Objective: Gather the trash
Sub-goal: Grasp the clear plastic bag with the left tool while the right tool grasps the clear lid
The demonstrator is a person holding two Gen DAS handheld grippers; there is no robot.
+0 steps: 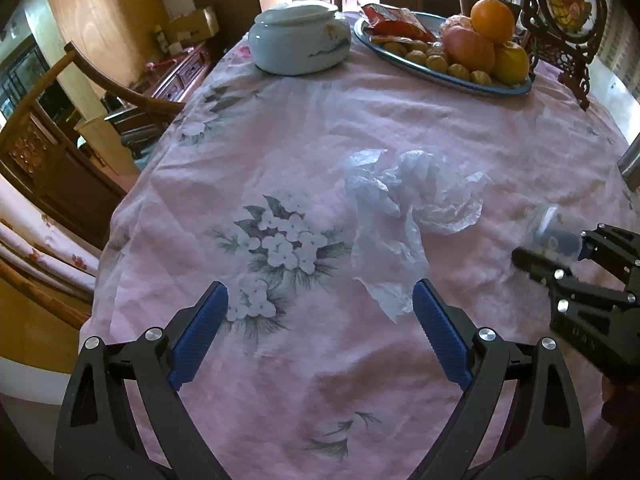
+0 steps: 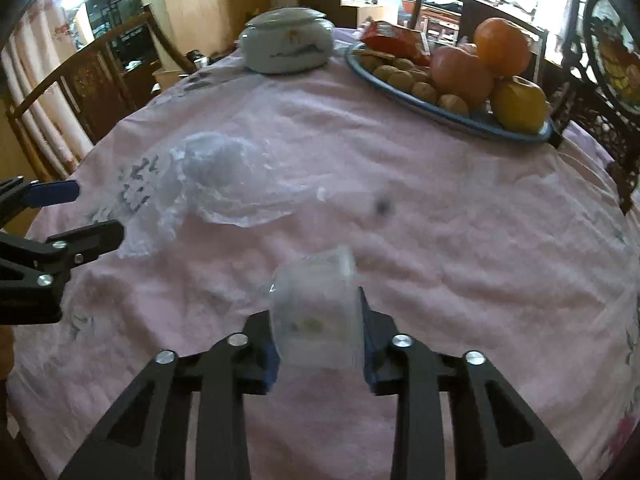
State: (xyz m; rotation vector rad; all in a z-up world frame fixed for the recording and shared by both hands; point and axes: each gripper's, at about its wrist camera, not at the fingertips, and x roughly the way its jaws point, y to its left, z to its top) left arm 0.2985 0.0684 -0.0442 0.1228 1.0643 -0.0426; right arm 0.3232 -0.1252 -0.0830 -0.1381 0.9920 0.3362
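Right gripper [image 2: 318,320] sat low centre of its own view, jaws drawn in against a small clear plastic cup [image 2: 316,312]; the pads looked pressed on its sides, so I judged it gripped, though motion blur left the contact soft; left gripper [image 1: 320,320] stood wide apart at the bottom of its view, nothing between its pads, hovering over the pink tablecloth [image 1: 400,120] with its right fingertip just beside the tail of the crumpled clear plastic bag [image 1: 404,208] mid-frame.

Risks as I judged them: the cup was thin and slick; it could buckle or squirt out of the squeeze; the bag was flimsy and near-transparent; a closing left claw could pinch cloth along with it, or catch only a corner and drag the rest.

Hard to read: the cup's contents, only a yellowish smear; whether it touched the cloth; a dark smudge right of centre in the right view, unidentifiable; no bin visible anywhere; fruit platter [image 1: 440,76] and lidded ceramic jar [image 1: 300,40] upper frame, well apart.
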